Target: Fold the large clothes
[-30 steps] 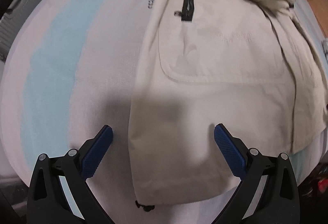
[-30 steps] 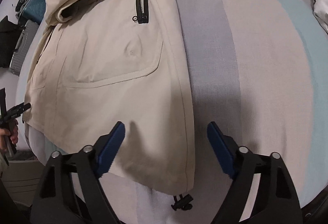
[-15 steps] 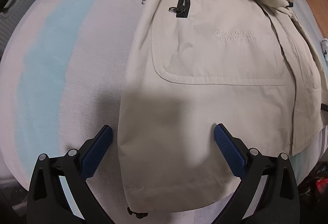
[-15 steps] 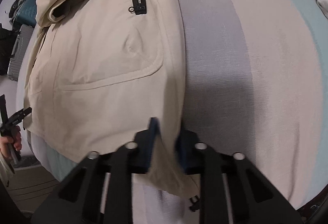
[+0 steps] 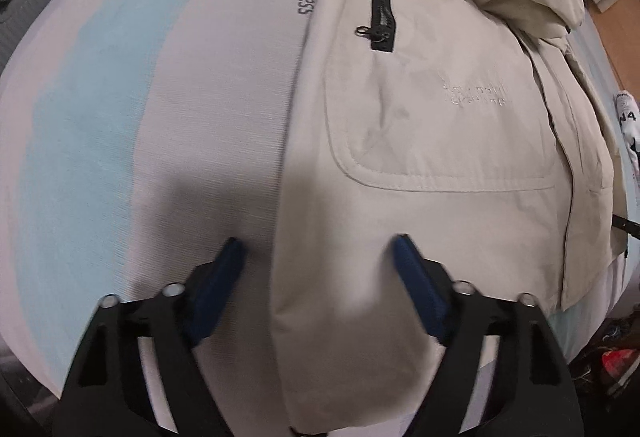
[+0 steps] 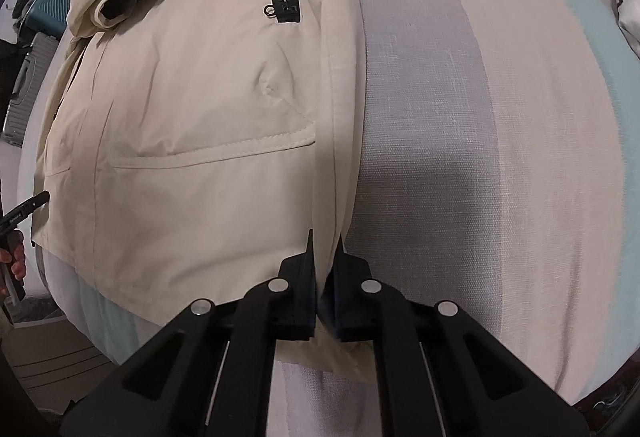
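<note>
A big cream jacket (image 5: pixel 432 141) lies flat on a bed with a striped sheet (image 5: pixel 120 109). The right gripper (image 6: pixel 323 257) is squeezed tight on the jacket's side edge; a second ago it was wide open above that edge. The left gripper (image 5: pixel 318 257) is closing, with the jacket's other edge between its blue pads (image 5: pixel 416 285), not pinched yet. It has moved over the edge since before. A teal case (image 6: pixel 50 7) stands beside the bed.

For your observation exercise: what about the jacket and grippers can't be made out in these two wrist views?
- Jacket hem corner: right wrist view, hidden behind the shut right gripper.
- Chest lettering: left wrist view, blurred.
- Left gripper, jaws closing: contact with fabric blurred.
- Collar: cut off at top edge.
</note>
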`<state>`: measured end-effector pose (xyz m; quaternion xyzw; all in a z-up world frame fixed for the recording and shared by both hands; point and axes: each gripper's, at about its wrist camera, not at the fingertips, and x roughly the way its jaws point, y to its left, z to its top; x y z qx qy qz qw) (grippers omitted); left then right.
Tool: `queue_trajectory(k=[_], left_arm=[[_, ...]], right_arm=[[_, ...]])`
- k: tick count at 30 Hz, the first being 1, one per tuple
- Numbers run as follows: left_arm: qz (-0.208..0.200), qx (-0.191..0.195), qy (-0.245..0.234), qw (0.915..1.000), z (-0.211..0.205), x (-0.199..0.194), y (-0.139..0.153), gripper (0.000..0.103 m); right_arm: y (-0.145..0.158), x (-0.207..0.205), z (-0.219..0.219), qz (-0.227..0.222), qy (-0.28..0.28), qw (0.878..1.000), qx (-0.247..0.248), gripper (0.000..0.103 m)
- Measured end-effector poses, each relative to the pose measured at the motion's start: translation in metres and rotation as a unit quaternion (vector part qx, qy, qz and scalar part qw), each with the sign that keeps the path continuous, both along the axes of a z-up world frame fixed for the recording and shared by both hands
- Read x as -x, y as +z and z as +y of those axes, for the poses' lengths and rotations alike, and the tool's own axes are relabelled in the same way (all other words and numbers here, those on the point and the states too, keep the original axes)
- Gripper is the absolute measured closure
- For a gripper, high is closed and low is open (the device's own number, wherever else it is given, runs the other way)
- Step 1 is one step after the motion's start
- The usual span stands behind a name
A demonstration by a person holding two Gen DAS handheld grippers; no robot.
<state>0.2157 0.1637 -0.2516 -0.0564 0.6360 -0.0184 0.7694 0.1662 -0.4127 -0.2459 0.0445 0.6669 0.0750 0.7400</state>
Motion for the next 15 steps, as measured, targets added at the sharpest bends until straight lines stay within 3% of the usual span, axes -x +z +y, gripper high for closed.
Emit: queue_trajectory(k=[1, 5, 6, 11, 15], left_arm=[[0.001, -0.003, -0.003, 1.0000, 0.003, 0.000, 0.001, 0.042], [0.004, 0.000, -0.023, 0.9997, 0.006, -0.001, 0.009, 0.076], [0.005, -0.001, -0.030, 0.9995, 0.003, -0.002, 0.011, 0.080], [0.007, 0.008, -0.049, 0.9988, -0.016, 0.008, 0.010, 0.080], [0.015, 0.006, -0.048, 0.9987, -0.014, 0.007, 0.003, 0.071]], right_arm=[[0.000, 0.001, 0.000, 0.000, -0.001, 1.000, -0.001, 0.098], [0.000, 0.000, 0.000, -0.003, 0.000, 1.000, 0.002, 0.098], [0.000, 0.001, -0.001, -0.004, 0.001, 1.000, 0.003, 0.098], [-0.002, -0.001, -0.001, -0.004, 0.007, 1.000, -0.002, 0.098], [-0.005, 0.001, -0.012, -0.001, -0.002, 1.000, -0.016, 0.097]])
